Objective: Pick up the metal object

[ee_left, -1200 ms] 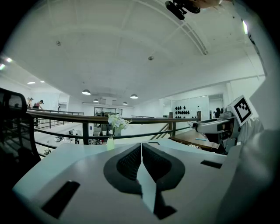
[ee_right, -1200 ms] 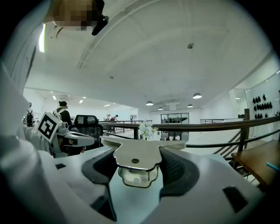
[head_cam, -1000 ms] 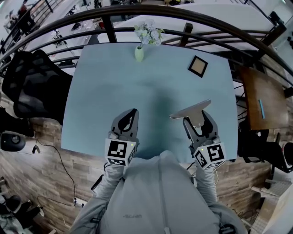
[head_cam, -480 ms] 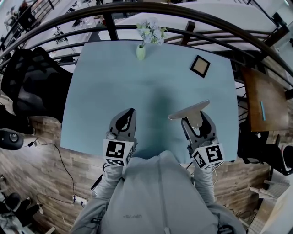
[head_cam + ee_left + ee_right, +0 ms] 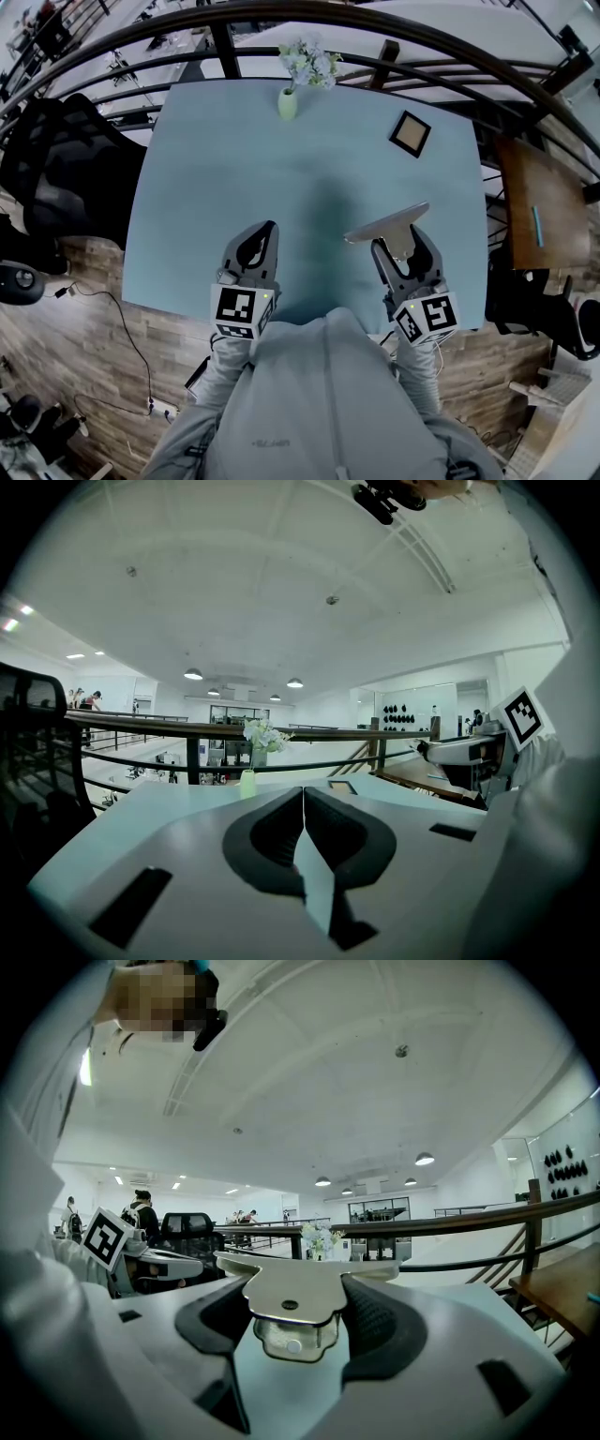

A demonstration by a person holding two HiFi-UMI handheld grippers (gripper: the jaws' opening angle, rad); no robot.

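The metal object (image 5: 389, 225) is a flat silvery scraper-like plate with a wide blade. My right gripper (image 5: 403, 242) is shut on its stem and holds it above the near right part of the pale blue table (image 5: 225, 159). In the right gripper view the metal object (image 5: 298, 1296) fills the gap between the black pads, its blade spreading sideways past them. My left gripper (image 5: 258, 246) hovers over the table's near edge, shut with nothing in it. In its own view the left gripper (image 5: 303, 803) shows its pads pressed together.
A small green vase with white flowers (image 5: 289, 101) stands at the table's far edge. A dark-framed square picture (image 5: 409, 134) lies at the far right. A black railing (image 5: 375, 33) curves behind the table, a black office chair (image 5: 66, 169) stands left, a wooden table (image 5: 534, 216) right.
Both grippers and the held metal object have stayed almost still; the view shifts only slightly.
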